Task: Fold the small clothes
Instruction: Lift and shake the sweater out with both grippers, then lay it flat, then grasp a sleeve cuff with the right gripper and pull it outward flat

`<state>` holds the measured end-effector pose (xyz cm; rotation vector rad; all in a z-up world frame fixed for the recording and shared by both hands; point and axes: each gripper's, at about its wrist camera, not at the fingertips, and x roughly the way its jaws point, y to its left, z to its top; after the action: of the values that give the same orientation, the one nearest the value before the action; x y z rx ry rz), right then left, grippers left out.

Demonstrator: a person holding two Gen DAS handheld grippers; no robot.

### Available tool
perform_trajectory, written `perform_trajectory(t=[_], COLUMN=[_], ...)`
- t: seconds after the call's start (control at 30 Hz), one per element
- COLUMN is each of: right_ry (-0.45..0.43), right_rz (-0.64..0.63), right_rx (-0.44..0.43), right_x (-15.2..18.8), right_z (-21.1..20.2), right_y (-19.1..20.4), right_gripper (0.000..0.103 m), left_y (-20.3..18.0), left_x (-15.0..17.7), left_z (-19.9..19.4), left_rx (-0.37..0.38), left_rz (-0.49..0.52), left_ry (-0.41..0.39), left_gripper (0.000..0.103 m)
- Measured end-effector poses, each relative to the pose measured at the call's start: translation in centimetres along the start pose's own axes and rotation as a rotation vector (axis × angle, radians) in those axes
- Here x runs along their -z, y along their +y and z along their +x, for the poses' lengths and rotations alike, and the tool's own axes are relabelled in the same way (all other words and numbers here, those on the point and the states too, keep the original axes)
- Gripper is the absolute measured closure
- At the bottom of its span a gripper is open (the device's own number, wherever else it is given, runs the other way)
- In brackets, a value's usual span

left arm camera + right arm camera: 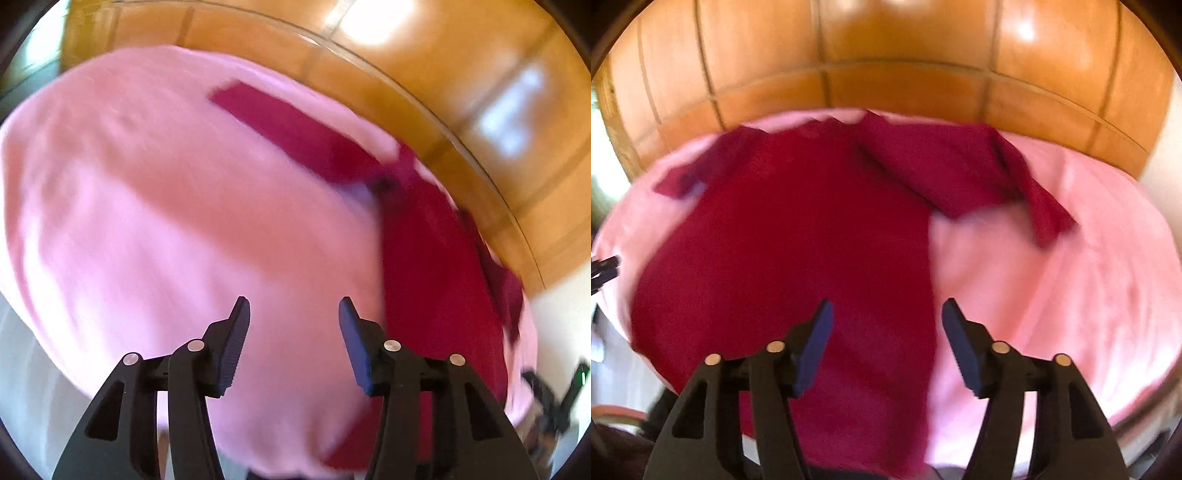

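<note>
Now both grippers hang empty: left gripper (294,306) and right gripper (886,308) stand spread, while the dark red shirt (798,236) lies flat on the pink cloth (1052,280), one sleeve folded in.

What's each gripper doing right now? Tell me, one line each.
Left gripper: open, holding nothing, above the pink cloth.
Right gripper: open, holding nothing, above the red shirt.

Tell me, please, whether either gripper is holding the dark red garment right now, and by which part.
Nothing is held: the left gripper and right gripper both stand open above the red garment.
</note>
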<state>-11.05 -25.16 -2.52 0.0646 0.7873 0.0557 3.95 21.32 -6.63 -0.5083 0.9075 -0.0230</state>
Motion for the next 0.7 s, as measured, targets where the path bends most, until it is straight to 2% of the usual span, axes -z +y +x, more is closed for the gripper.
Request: perform_trajectory(t=[0.13, 0.27, 0.33, 0.43, 0.57, 0.67, 0.7], right_ry=[0.002, 0.032, 0.035, 0.047, -0.002, -0.005, -0.004], right_rz=[-0.042, -0.085, -0.112, -0.136, -0.101, -0.096, -0.098], right_rx=[-0.112, -0.17, -0.159, -0.118, -0.172, -0.175, -0.181], right_x=[-1.7, -2.8, -2.7, -2.3, -1.3, -1.3, -1.4], right_z=[3.4, 6.9, 8.5, 11.2, 12.9, 12.9, 12.9], right_y=[4.6, 7.7, 8.4, 8.8, 8.3, 8.1, 8.1], right_gripper=[0.038, 0.036, 0.034, 0.024, 0.003, 0.002, 0.002], left_y=[1.3, 2.2, 3.0, 3.6, 5.0, 5.6, 6.0], left_x=[-5.0, -9.7, -12.2, -15.3, -18.8, -21.0, -21.5], left_z=[1.2, 3.3, 4.8, 7.2, 10.3, 12.7, 13.2], left_rx=[-0.063, -0.126, -0.152, -0.211, -0.226, -0.247, -0.256], left_rz=[-0.043, -0.035, -0.038, -0.032, -0.03, -0.039, -0.049], left_ry=[-0.085, -0.123, -0.12, -0.11, -0.074, -0.056, -0.046], left_gripper=[0.054, 0.054, 0.054, 0.054, 0.054, 0.041, 0.041])
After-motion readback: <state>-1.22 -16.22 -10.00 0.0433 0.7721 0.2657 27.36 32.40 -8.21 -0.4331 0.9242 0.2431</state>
